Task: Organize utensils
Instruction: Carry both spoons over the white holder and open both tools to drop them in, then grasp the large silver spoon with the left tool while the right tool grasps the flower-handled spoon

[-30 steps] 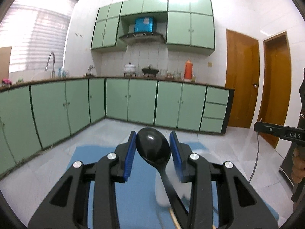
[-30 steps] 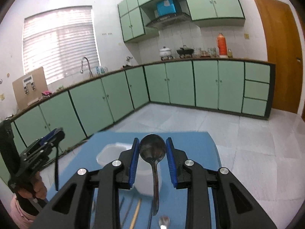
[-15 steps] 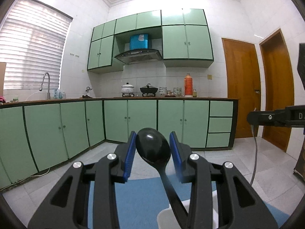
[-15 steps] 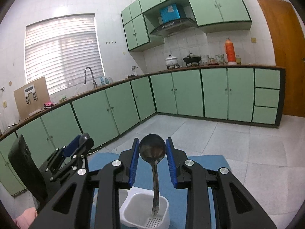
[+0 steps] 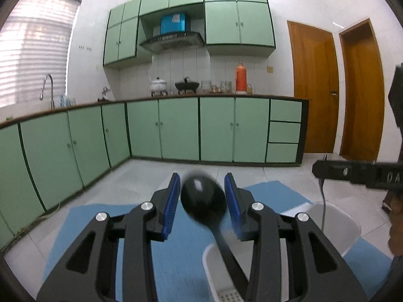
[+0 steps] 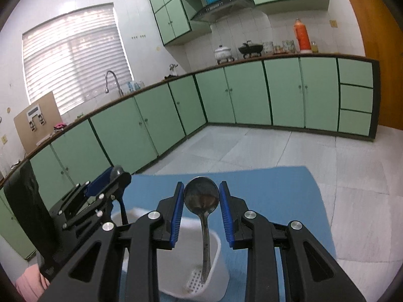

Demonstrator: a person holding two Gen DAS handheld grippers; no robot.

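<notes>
Two spoons are in hand, one per gripper. Left gripper [image 5: 202,201]: fingers closed on the bowl of a black spoon [image 5: 202,200], whose handle slopes down behind the fingers into a white caddy [image 5: 335,222] directly below. Right gripper [image 6: 201,210]: fingers closed on the bowl of a metal spoon [image 6: 201,197], handle hanging straight down between the fingers, its tip at the perforated floor of the caddy's near compartment. The caddy stands on a blue mat [image 6: 289,188] on the worktop. Judgement: both spoons are stiff and light; the polished metal bowl is likely slippery under an edge grip, so the neck offers surer purchase.
</notes>
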